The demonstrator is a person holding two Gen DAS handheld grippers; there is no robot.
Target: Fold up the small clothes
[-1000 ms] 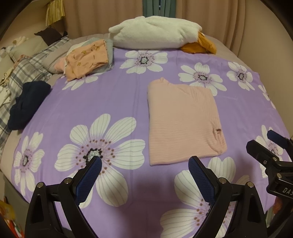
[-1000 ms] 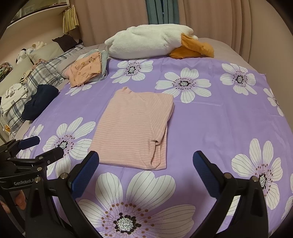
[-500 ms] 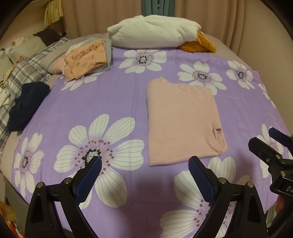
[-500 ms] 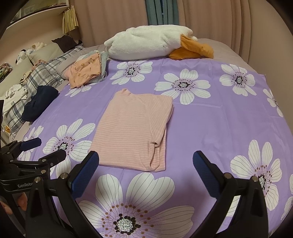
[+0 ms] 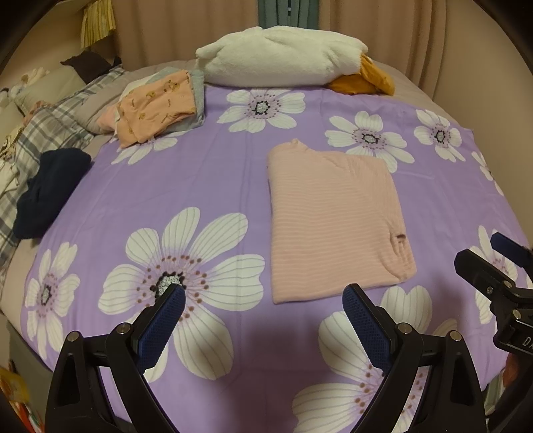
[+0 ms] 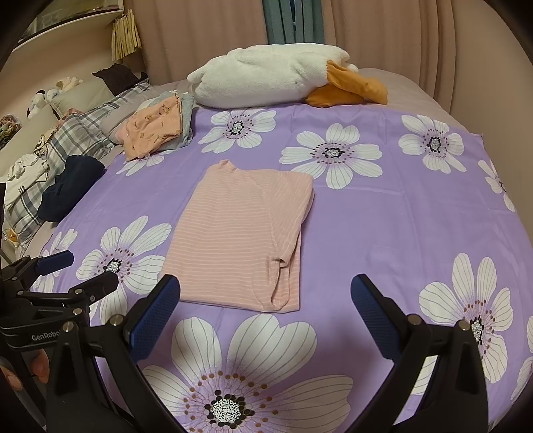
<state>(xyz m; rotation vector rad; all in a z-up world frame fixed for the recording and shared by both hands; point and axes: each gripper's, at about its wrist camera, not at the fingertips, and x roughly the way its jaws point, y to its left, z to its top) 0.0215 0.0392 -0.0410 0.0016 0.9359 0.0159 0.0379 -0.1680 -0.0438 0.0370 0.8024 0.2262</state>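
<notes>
Purple bedding printed with large white flowers [image 5: 213,186] is spread across the bed beneath both claws. Nearest the lens, the left gripper [image 5: 263,303] is held above the cover with its blue-padded fingers [image 5: 163,316] set wide apart and nothing between them; the right gripper [image 6: 265,298] is likewise spread wide and empty, hovering over a big flower. Each claw is seen at the edge of the other's view, beside its neighbour and clear of the cloth. Just ahead of the left claw, slightly to its right, a pink striped top [image 5: 333,213] is laid flat and already folded into a rectangle, a sleeve cuff tucked along its right edge; from the right claw it is found just ahead and slightly left [image 6: 240,233]. Further ahead and to the left, a dark navy garment [image 5: 50,193] is bunched at the cover's edge, beside plaid bedding [image 5: 50,123]. Beyond that, a stack of folded clothes [image 5: 160,103] topped by an orange print is set. Farthest away, a white plush toy with orange parts [image 5: 283,63] is propped before the curtains [image 6: 206,30].
</notes>
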